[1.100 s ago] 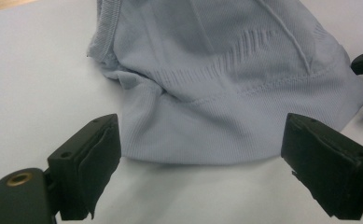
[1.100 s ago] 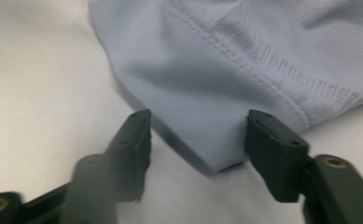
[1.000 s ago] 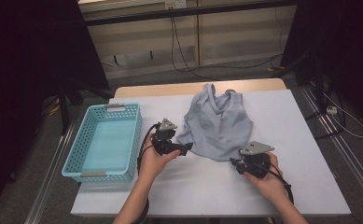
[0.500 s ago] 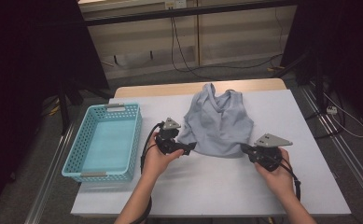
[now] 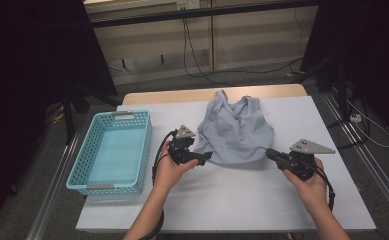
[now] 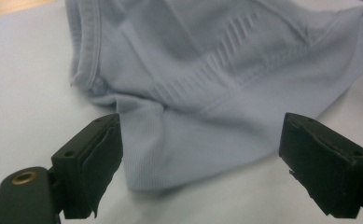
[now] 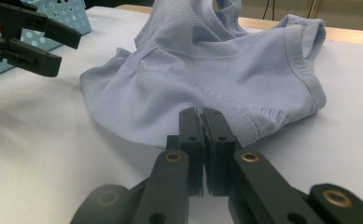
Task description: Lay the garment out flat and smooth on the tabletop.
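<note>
Right gripper [image 7: 202,114] clenched on pale blue tank top's [image 5: 237,132] near hem; left gripper [image 6: 200,154] released, straddling its left corner.

**Pale blues on white, black tools**

The garment [image 5: 237,132] is a soft, pale grey-blue all over, with a fine ribbed knit and a short band of raised stripes woven across it just ahead of the left gripper [image 6: 200,154]. Its hems carry stitching in the same pale shade. Both the left gripper and the right gripper [image 7: 202,119] are matt black, with small brass-coloured rivets at the joints; each carries a grey three-cornered plate. The basket [image 5: 94,150], out beyond the left gripper's far side, is light turquoise with a dotted lattice of holes. The table cover [image 5: 242,200] under everything is plain white, edged by light wood [image 5: 182,95].
</note>
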A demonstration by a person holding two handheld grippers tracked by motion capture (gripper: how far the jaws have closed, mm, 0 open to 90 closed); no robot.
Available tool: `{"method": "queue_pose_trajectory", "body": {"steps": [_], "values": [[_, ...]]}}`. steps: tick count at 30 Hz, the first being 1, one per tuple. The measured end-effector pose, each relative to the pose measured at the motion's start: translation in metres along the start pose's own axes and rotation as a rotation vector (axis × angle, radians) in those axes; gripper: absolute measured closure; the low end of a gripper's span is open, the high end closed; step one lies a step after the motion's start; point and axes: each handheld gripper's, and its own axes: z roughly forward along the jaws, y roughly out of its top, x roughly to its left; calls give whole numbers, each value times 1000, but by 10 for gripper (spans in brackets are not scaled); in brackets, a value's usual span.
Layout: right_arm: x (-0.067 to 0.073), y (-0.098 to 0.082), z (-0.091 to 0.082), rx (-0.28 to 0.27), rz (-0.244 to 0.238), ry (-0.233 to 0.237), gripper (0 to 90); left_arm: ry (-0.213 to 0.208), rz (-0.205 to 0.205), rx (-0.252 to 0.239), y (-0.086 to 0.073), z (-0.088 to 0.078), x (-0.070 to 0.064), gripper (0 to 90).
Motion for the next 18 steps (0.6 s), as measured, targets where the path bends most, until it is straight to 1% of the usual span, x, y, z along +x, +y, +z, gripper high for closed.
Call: {"method": "queue_pose_trajectory", "body": {"steps": [1, 4, 6, 8, 9, 10, 12, 14, 16, 17, 18], "values": [[-2, 0, 0, -4, 3, 0, 879, -5, -1, -4, 0, 1, -1, 138], [-5, 3, -2, -18, 20, -1, 879, -16, 14, 11, -1, 3, -3, 138], [-6, 5, -2, -19, 18, -10, 879, -21, 16, 18, -3, 4, -2, 138], [-7, 6, -2, -33, 40, -10, 879, -18, 19, 26, -5, 4, -2, 138], [-7, 6, -3, -38, 35, -17, 879, -15, 16, 19, -6, 4, -2, 138], [-6, 6, -3, -42, 42, -15, 878, -17, 18, 23, -7, 4, -1, 138], [-6, 6, -3, -42, 50, -11, 878, -16, 18, 25, -7, 3, -1, 138], [-7, 4, 0, -39, 61, -7, 878, -9, 30, 16, -7, 3, 0, 146], [-8, 4, 3, -36, 73, -1, 878, -12, 39, 14, -7, 3, 1, 155], [-9, 4, 4, -37, 74, -4, 878, -29, 45, 25, -8, 3, 1, 178], [-9, 5, 5, -39, 75, -2, 877, -40, 63, 33, -9, 4, 1, 236]]}}
